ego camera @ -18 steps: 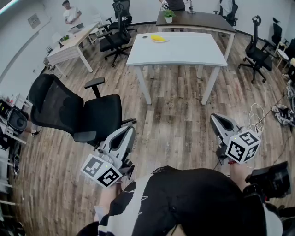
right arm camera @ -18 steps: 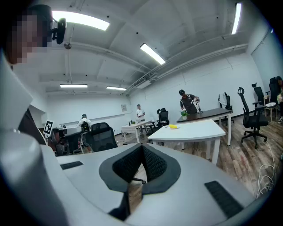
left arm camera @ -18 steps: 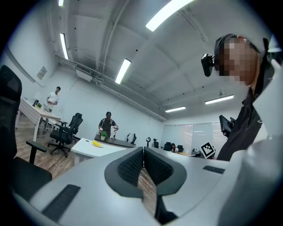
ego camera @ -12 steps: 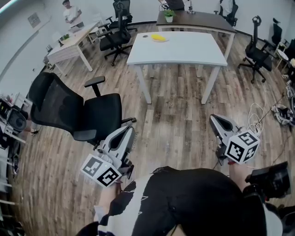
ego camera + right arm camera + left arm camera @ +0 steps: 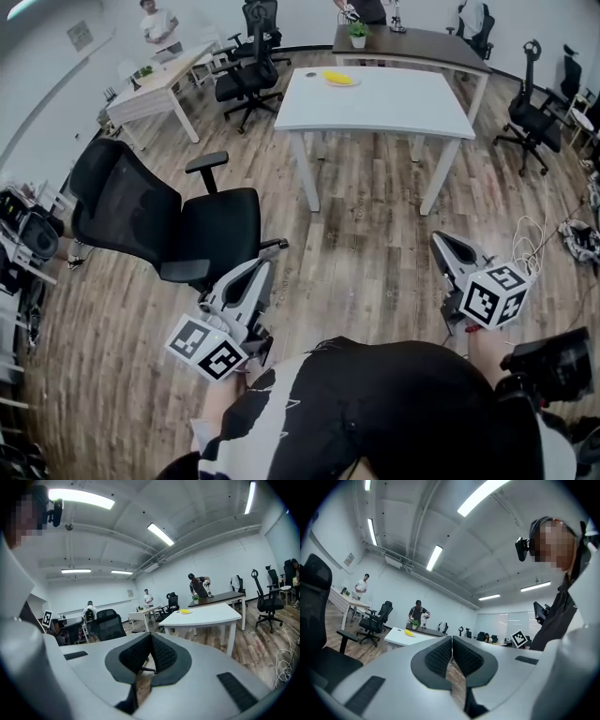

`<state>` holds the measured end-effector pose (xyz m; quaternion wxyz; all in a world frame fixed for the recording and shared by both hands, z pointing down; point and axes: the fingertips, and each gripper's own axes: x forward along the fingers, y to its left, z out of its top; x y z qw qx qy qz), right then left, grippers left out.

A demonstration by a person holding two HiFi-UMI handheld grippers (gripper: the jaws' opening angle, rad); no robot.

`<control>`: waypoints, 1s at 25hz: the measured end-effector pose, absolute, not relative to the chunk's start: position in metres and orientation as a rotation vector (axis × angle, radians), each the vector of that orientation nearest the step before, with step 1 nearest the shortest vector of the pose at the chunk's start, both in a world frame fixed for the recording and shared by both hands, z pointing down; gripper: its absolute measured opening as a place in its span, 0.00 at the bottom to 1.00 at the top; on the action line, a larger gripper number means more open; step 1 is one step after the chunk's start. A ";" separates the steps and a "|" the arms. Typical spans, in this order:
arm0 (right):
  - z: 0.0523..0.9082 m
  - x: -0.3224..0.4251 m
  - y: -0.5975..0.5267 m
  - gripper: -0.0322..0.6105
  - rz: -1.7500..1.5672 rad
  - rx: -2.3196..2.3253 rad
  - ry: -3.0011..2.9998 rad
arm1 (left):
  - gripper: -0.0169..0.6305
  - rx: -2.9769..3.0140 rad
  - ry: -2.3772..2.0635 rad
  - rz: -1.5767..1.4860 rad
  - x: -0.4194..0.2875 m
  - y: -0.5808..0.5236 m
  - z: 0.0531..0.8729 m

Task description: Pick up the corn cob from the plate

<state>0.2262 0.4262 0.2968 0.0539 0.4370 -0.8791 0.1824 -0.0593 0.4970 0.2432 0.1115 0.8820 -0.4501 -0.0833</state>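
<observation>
The yellow corn cob [image 5: 339, 78] lies on a small plate at the far side of a white table [image 5: 394, 103], well ahead of both grippers. It also shows as a small yellow shape, the corn cob [image 5: 409, 633] in the left gripper view and the corn cob [image 5: 185, 611] in the right gripper view. My left gripper [image 5: 262, 269] is held low at the left, shut and empty. My right gripper [image 5: 439, 241] is at the right, shut with nothing in it. In their own views, the left gripper [image 5: 452, 640] and right gripper [image 5: 150, 638] show their pads pressed together.
A black office chair [image 5: 169, 220] stands just ahead of the left gripper. White cables [image 5: 525, 234] lie on the wood floor at the right. More desks, rolling chairs [image 5: 253, 70] and several people are at the back of the room.
The head view has shifted a little, so the table and black chair sit slightly further right in frame. Both grippers keep their places and stay shut.
</observation>
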 end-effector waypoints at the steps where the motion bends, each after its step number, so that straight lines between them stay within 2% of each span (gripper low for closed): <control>1: 0.299 0.217 0.429 0.07 0.558 1.324 -2.682 | 0.05 2.587 -1.324 -0.249 -0.068 0.502 0.246; 6: 0.312 0.184 0.431 0.07 0.577 1.289 -2.710 | 0.05 2.610 -1.293 -0.376 -0.105 0.514 0.248; 14: 0.336 0.149 0.433 0.07 0.588 1.289 -2.647 | 0.05 2.531 -1.364 -0.217 -0.145 0.514 0.298; 25: 0.337 0.107 0.362 0.07 0.587 1.216 -2.651 | 0.05 2.457 -1.426 -0.280 -0.170 0.456 0.299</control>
